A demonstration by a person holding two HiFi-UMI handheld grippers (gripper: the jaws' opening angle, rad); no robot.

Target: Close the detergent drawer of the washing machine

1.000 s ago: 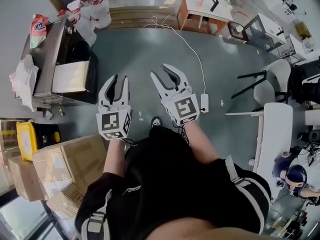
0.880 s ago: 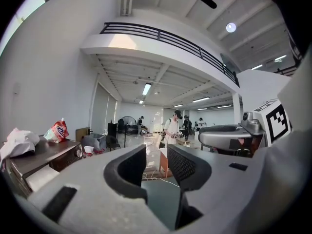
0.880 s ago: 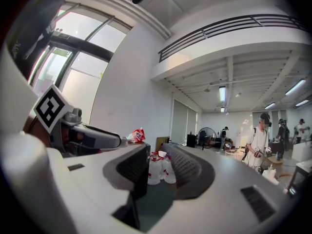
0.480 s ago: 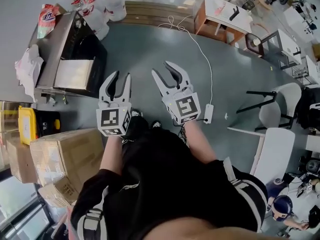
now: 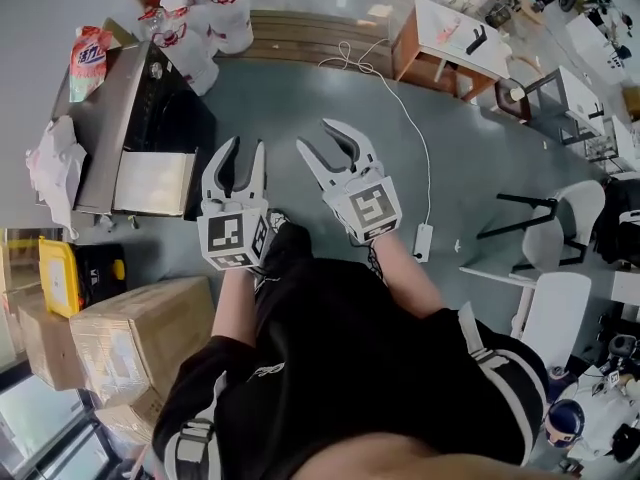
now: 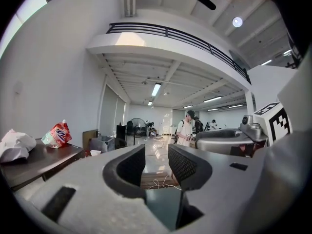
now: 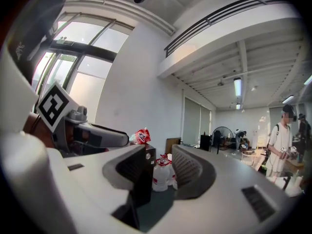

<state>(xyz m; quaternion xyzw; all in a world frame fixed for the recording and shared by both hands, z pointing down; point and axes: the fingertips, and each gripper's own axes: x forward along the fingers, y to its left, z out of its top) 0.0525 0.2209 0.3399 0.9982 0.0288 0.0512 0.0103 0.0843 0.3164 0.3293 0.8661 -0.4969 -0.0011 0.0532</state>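
Note:
The washing machine (image 5: 110,118) stands at the left of the head view, seen from above, with a grey top and a dark front. A pale flat panel (image 5: 155,183) sticks out from that front. A red detergent bag (image 5: 88,48) and a white plastic bag (image 5: 55,163) lie on top. My left gripper (image 5: 243,150) hangs over the floor just right of the panel, not touching it, jaws open and empty. My right gripper (image 5: 316,136) is beside it, open, holding nothing. In the left gripper view the gripper (image 6: 156,165) points level across the room, past the detergent bag (image 6: 58,134).
Cardboard boxes (image 5: 130,338) and a yellow case (image 5: 55,278) sit at the lower left. White jugs and bags (image 5: 200,23) stand behind the machine, also as white jugs (image 7: 161,174) in the right gripper view. A power strip (image 5: 425,240) with its cable lies on the floor. A table (image 5: 450,28) and chairs (image 5: 550,233) are to the right.
The person has stepped across the floor with both grippers. The washing machine and its pale panel now lie closer to the left gripper. Both pairs of jaws stay apart and empty.

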